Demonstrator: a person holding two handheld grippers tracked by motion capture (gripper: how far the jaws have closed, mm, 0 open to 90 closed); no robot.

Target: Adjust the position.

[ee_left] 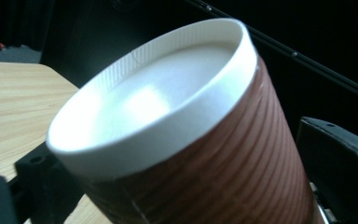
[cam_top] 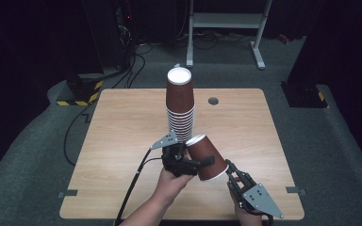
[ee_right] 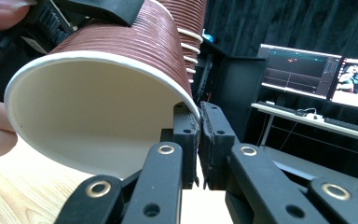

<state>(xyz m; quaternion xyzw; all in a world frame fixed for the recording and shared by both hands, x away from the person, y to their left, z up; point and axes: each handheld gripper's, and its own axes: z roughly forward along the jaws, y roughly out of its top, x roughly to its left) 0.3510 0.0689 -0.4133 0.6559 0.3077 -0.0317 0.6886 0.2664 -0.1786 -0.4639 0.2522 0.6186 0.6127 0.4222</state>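
The right gripper [ee_right: 199,135] is pinching the rim of a single brown ribbed paper cup [cam_top: 206,157], jaws shut on its thin wall, holding it tilted just in front of the stack of upturned cups [cam_top: 180,106]. The left gripper [cam_top: 188,162] is standing wide open around the cup's body. Light and easily crushed, it is best held gently by the rim

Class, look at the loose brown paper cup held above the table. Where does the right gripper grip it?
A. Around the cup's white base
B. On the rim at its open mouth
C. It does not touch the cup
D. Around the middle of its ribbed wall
B: in the right gripper view, the right gripper has its jaws closed on the rim of the loose cup at its open mouth.
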